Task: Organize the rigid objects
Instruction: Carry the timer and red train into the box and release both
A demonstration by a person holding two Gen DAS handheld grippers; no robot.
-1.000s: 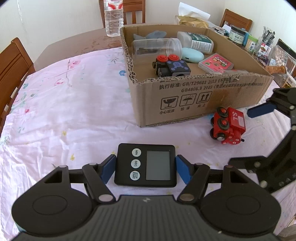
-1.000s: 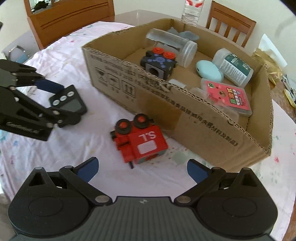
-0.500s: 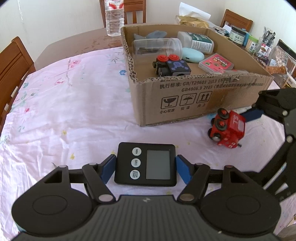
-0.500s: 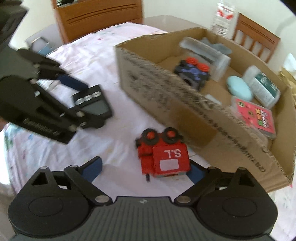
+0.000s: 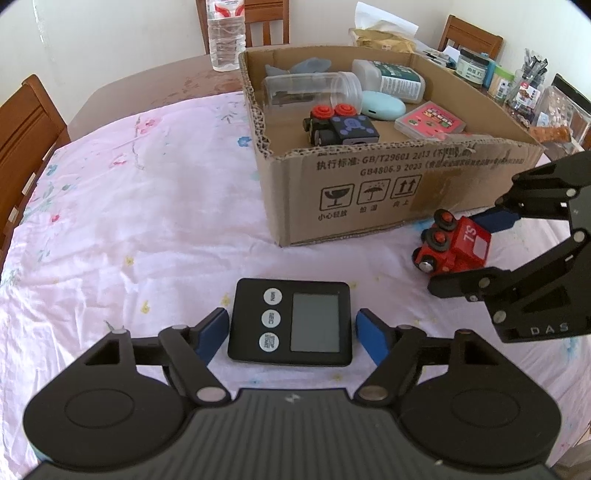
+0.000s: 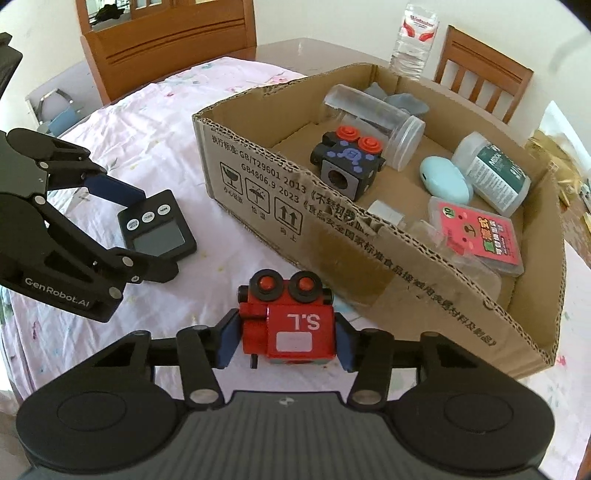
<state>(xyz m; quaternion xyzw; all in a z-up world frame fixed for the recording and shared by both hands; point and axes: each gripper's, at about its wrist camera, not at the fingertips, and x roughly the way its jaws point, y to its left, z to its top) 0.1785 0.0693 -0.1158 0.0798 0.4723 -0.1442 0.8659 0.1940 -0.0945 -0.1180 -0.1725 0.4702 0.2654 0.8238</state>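
Note:
A black digital timer (image 5: 291,325) lies flat on the pink tablecloth between the pads of my left gripper (image 5: 291,336). Its jaws are opening, and a thin gap shows on each side of the timer. My right gripper (image 6: 286,343) is shut on a red toy train (image 6: 295,325) marked "S.L", just in front of the cardboard box (image 6: 280,206). In the left wrist view the right gripper (image 5: 469,254) holds the train (image 5: 454,247) at the box's near right corner. Inside the box (image 5: 369,192) lie a black toy block with red wheels (image 5: 340,125), a clear jar (image 5: 310,90) and a pink card pack (image 5: 430,122).
A teal case (image 5: 382,107) and a white bottle with a green label (image 5: 391,79) also lie in the box. A water bottle (image 5: 225,33) stands behind it. Jars and packets (image 5: 476,68) crowd the far right. Wooden chairs (image 5: 22,122) ring the table.
The right gripper moved onto the red train and its pads closed on it. The left pads, earlier against the timer's sides, now stand slightly apart from it.

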